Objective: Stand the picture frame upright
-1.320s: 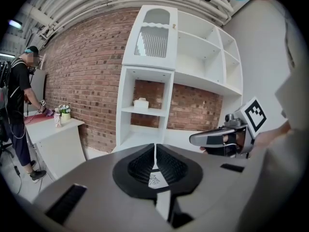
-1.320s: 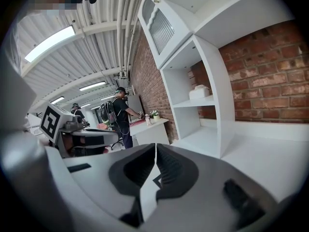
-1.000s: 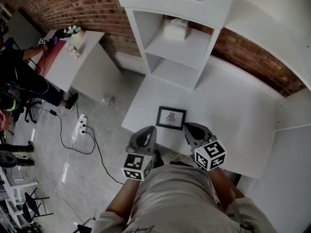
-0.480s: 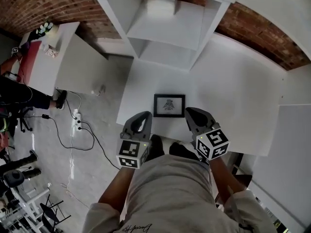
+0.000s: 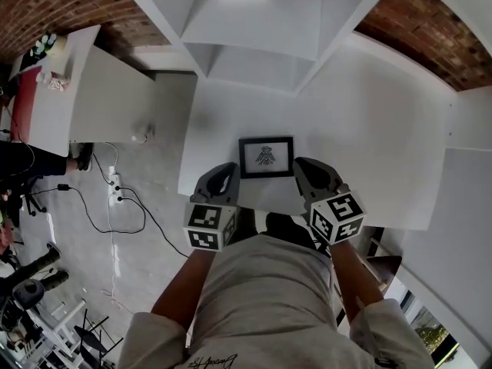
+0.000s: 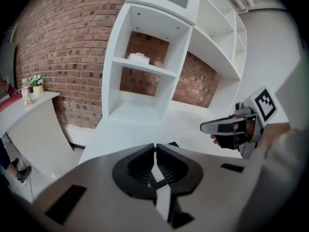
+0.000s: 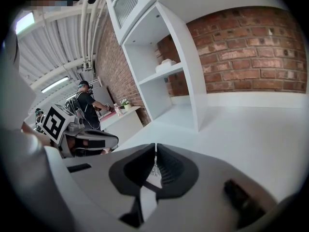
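Note:
A small black picture frame (image 5: 266, 157) with a white print lies flat on the white table (image 5: 377, 137), near its front edge. My left gripper (image 5: 228, 169) hovers just beside the frame's near left corner, jaws shut and empty. My right gripper (image 5: 302, 164) sits by the near right corner, also shut with nothing held. In the left gripper view the shut tips (image 6: 155, 146) point across the table, a dark corner of the frame (image 6: 173, 144) shows past them, and the right gripper (image 6: 231, 127) is off to the side. Through the right gripper (image 7: 155, 146) I glimpse the print.
A white open shelf unit (image 5: 254, 37) stands on the table's far side against a brick wall. Left of the table is bare floor with cables and a power strip (image 5: 115, 194), then a white side table (image 5: 92, 91). A person (image 7: 89, 108) stands by it.
Both grippers have come down and forward toward the frame; their tips now flank its near corners instead of hanging short of it. The frame has not moved on the table.

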{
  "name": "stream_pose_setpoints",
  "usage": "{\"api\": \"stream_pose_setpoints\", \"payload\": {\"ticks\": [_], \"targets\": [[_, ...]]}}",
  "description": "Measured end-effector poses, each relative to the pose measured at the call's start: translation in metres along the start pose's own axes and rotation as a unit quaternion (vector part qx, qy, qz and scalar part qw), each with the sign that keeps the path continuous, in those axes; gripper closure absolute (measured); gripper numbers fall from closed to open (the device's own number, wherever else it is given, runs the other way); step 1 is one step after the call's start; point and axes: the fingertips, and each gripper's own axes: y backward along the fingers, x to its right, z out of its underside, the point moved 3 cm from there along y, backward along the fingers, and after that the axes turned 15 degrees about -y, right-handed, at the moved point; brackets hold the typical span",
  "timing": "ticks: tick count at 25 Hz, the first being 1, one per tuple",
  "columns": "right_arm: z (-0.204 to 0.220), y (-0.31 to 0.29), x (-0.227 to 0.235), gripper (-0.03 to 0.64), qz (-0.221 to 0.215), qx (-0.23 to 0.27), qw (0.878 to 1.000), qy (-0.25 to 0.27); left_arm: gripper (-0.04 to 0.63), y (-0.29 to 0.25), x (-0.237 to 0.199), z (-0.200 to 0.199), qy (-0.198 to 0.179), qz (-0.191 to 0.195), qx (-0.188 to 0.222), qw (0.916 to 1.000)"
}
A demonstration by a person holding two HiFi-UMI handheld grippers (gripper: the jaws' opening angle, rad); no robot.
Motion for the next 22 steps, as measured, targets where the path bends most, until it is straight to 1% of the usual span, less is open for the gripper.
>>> {"api": "stream_pose_setpoints", "payload": {"ticks": [3, 9, 14, 20, 22], "targets": [[0.008, -0.009, 0.012, 0.588, 0.010, -0.008, 1.000, -0.006, 0.571, -0.015, -0.004, 0.011, -0.003, 0.005, -0.014, 0.9999], [0.023, -0.029, 0.034, 0.586, 0.035, -0.024, 0.999, -0.005, 0.569, -0.038, -0.009, 0.028, -0.005, 0.026, -0.039, 0.9989], [0.034, -0.042, 0.050, 0.584, 0.055, -0.042, 0.998, -0.008, 0.525, -0.053, -0.013, 0.043, 0.011, 0.030, -0.061, 0.9976], [0.047, -0.057, 0.062, 0.584, 0.066, -0.066, 0.996, -0.013, 0.481, -0.070, -0.012, 0.059, 0.032, 0.040, -0.091, 0.9946], [0.051, -0.061, 0.065, 0.567, 0.067, -0.075, 0.995, -0.017, 0.471, -0.075, -0.011, 0.063, 0.035, 0.042, -0.097, 0.9937]]}}
